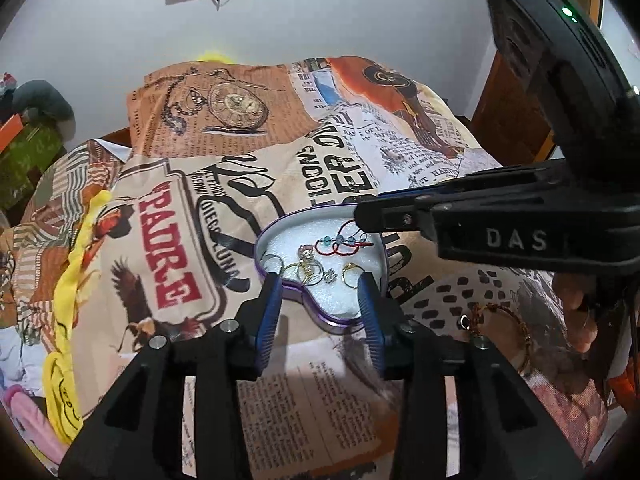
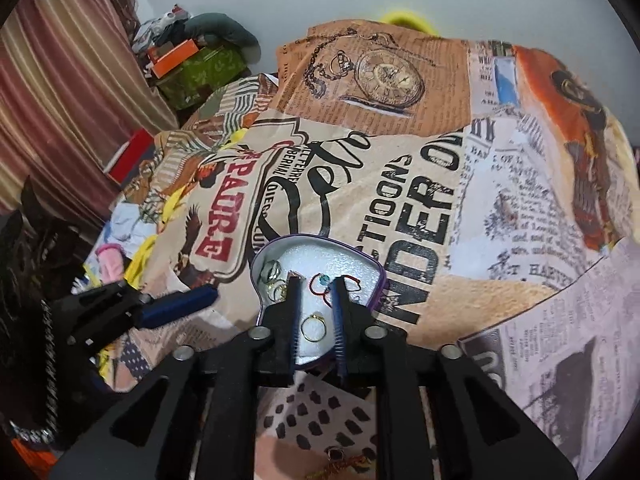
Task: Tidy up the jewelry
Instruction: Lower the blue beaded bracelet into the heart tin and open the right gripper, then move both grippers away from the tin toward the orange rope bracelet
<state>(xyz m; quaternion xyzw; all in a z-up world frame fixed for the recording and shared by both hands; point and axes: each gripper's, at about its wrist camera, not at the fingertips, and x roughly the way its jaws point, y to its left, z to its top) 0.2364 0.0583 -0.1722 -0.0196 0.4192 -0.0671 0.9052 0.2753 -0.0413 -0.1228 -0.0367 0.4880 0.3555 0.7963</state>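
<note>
Currently, both tools are held partly open and empty over the heart-shaped tin (image 1: 320,304): the left tool (image 1: 320,280) at its near rim, the right tool (image 2: 316,284) above the red bracelet (image 1: 344,246). Rings (image 2: 313,327) inside are judged light, small and slippery; each is best pinched across its band. A soft, creased printed bedspread (image 1: 192,208) supports the tin, beneath a white wall (image 1: 320,12).

One purple heart-shaped tin (image 1: 320,316) lined with white foam holds one red wire piece with blue beads (image 1: 340,242), one plain gold ring (image 1: 351,274), one small silver flower-shaped stud (image 1: 329,276) and a cluster of gold and silver rings (image 1: 306,266) too tangled to count. One braided brown bracelet (image 1: 516,328) lies outside it.
</note>
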